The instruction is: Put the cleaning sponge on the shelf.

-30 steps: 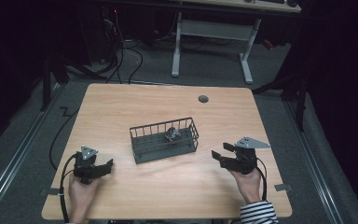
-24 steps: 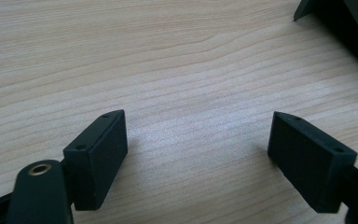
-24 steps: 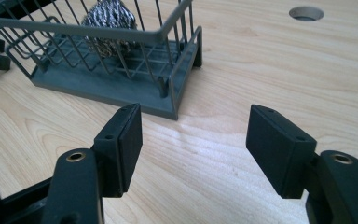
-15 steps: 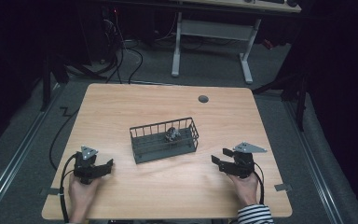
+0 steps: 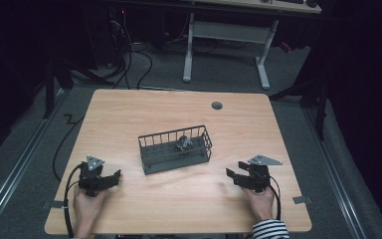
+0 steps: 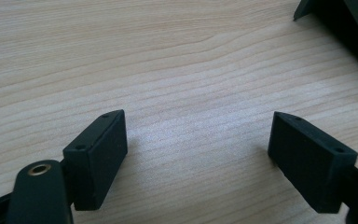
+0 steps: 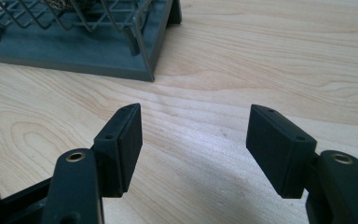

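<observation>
Low on the table, both hands level, left gripper and right gripper jaws apart, empty.

Light wood counter with a round grey cable grommet near the far edge. Grey carpet floor all round, black cables trailing across it. Second desk behind on white legs. Room dark at the edges.

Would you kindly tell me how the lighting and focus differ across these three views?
High view: the light wooden table is lit while the floor around it falls into darkness. Left gripper view: a pale sheen on the wood between the open jaws, whose near ends blur. Right gripper view: the dark wire basket is slightly soft, and the jaws cast soft shadows.
</observation>
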The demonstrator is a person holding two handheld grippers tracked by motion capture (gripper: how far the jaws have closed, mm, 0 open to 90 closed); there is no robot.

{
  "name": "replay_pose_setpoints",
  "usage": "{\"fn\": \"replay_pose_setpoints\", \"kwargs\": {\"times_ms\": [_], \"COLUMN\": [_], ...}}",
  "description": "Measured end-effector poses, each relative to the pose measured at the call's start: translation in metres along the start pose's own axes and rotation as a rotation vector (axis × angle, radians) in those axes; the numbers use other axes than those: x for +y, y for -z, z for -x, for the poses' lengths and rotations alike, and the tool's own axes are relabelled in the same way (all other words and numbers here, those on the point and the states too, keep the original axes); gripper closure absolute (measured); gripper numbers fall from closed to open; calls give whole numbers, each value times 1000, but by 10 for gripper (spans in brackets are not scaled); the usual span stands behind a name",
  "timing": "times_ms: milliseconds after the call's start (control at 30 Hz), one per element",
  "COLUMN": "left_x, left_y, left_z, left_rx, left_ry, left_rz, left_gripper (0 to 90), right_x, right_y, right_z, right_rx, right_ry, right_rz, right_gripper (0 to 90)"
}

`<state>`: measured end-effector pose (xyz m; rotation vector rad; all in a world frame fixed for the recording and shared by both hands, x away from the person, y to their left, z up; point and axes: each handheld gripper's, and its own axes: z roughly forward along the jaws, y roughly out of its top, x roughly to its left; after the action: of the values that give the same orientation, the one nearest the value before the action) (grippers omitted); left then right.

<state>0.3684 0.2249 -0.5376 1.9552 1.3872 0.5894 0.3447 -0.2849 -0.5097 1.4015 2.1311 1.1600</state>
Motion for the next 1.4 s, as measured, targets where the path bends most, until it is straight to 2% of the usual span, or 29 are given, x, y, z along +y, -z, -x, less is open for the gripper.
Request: {"fn": "replay_pose_setpoints", "kwargs": {"times_ms": [267,567,1000,1400], "left_x": [0,0,0,0], "left_y": [0,0,0,0], "left_z": [0,0,0,0], "left_rx": [0,0,0,0], "left_ry": [0,0,0,0], "left_rz": [0,0,0,0], "left_gripper": [202,202,202,202], "right_x": [-7,-14,-16,-16], "right_y": [-5,-11,-15,-17], "right_z": [2,1,-2,-8], "right_rx": [-15,-61,-90,-130], "right_ry": [-5,23,52,104], "right_rz": [-16,-51,-76,-92], "right_gripper": [368,368,360,352]}}
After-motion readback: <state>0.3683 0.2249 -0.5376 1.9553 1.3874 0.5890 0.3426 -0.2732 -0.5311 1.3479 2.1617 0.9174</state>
